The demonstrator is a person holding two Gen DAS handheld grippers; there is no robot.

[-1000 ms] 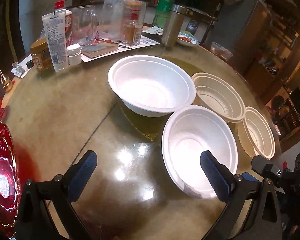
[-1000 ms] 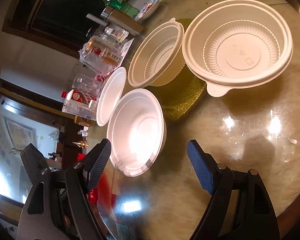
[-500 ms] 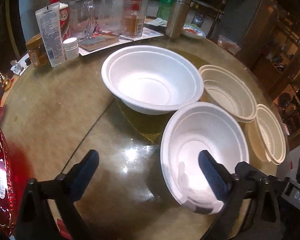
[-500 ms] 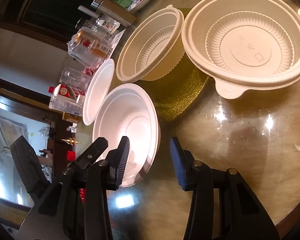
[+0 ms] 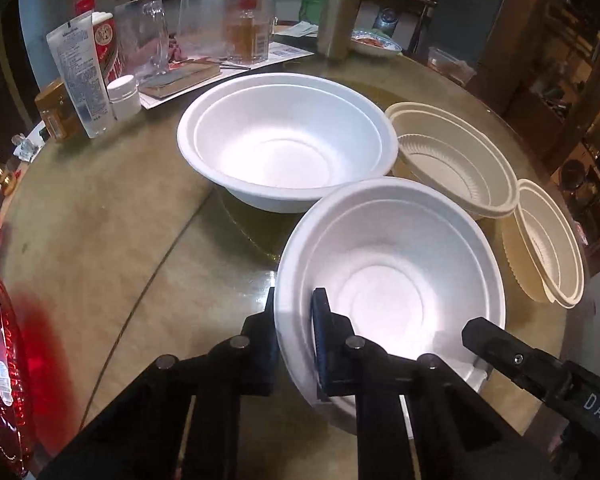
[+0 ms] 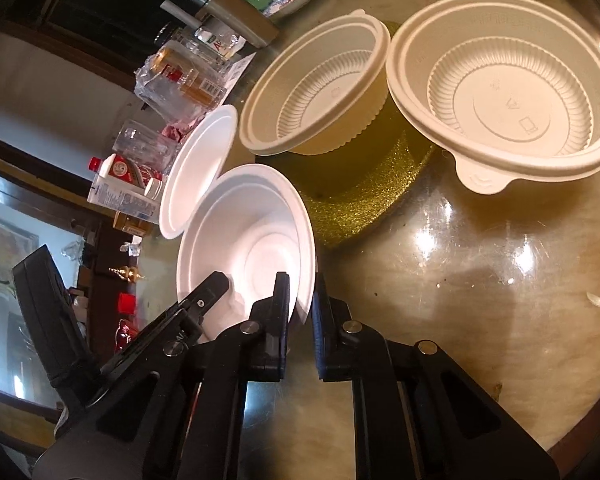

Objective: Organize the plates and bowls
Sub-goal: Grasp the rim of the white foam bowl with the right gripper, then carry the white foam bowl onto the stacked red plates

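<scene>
Two white foam bowls and two cream ribbed plastic bowls stand on a round glass-topped table point(image 5: 100, 232). My left gripper point(image 5: 296, 344) is shut on the near rim of the nearer white foam bowl point(image 5: 388, 288). My right gripper point(image 6: 302, 312) is shut on the same bowl's point(image 6: 252, 252) opposite rim. The farther white foam bowl point(image 5: 288, 148) sits just behind it and also shows in the right wrist view point(image 6: 198, 172). The cream bowls point(image 5: 452, 160) point(image 5: 548, 244) stand to the right; in the right wrist view they point(image 6: 316, 88) point(image 6: 504, 96) lie ahead.
Bottles, a tube, jars, a metal flask point(image 5: 336, 12) and a plastic bag crowd the table's far side. A red patterned plate point(image 5: 0, 360) sits at the left edge. A gold glitter mat point(image 6: 360, 192) lies under the bowls.
Both grippers moved forward and closed from open onto opposite rims of the nearer white foam bowl.
</scene>
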